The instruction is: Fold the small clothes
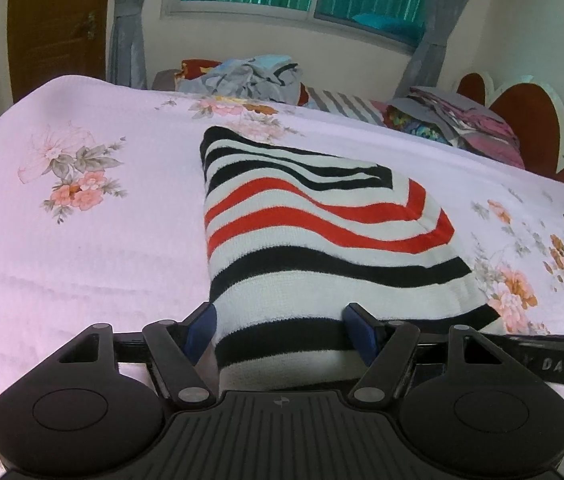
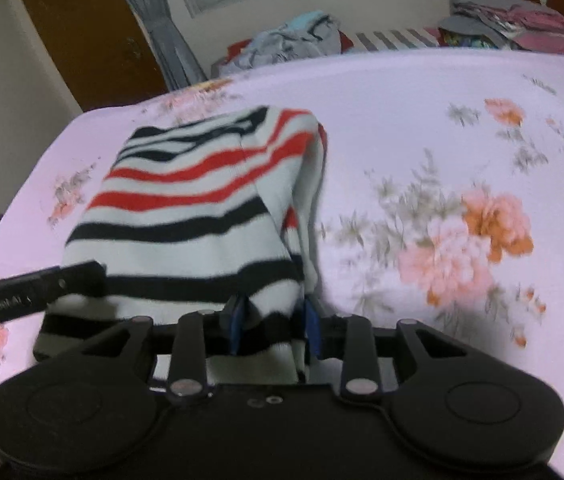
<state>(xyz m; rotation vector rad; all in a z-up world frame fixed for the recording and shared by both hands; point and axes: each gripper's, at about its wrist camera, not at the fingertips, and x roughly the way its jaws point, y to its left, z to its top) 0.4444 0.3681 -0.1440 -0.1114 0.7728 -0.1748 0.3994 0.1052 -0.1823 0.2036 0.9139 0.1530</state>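
Note:
A white knit sweater with black and red stripes [image 1: 314, 216] lies folded on the flowered bedsheet [image 1: 82, 260]. Its near edge runs between the blue pads of my left gripper [image 1: 280, 330], whose jaws stand wide; the cloth spreads past the right pad and is not pinched. In the right wrist view the sweater [image 2: 186, 208] sits left of centre, and its near right corner is bunched between the narrow-set pads of my right gripper [image 2: 274, 322], which press on it. Each view shows a black finger [image 1: 542, 360] [image 2: 22, 300] of the other gripper beside the sweater's near edge.
An unsorted heap of clothes [image 1: 250, 76] lies at the far side of the bed under the window. A stack of folded clothes [image 1: 462, 124] sits by the red headboard [image 1: 522, 120]. A brown door [image 1: 54, 28] stands at the far left. Bare sheet [image 2: 402, 120] spreads right of the sweater.

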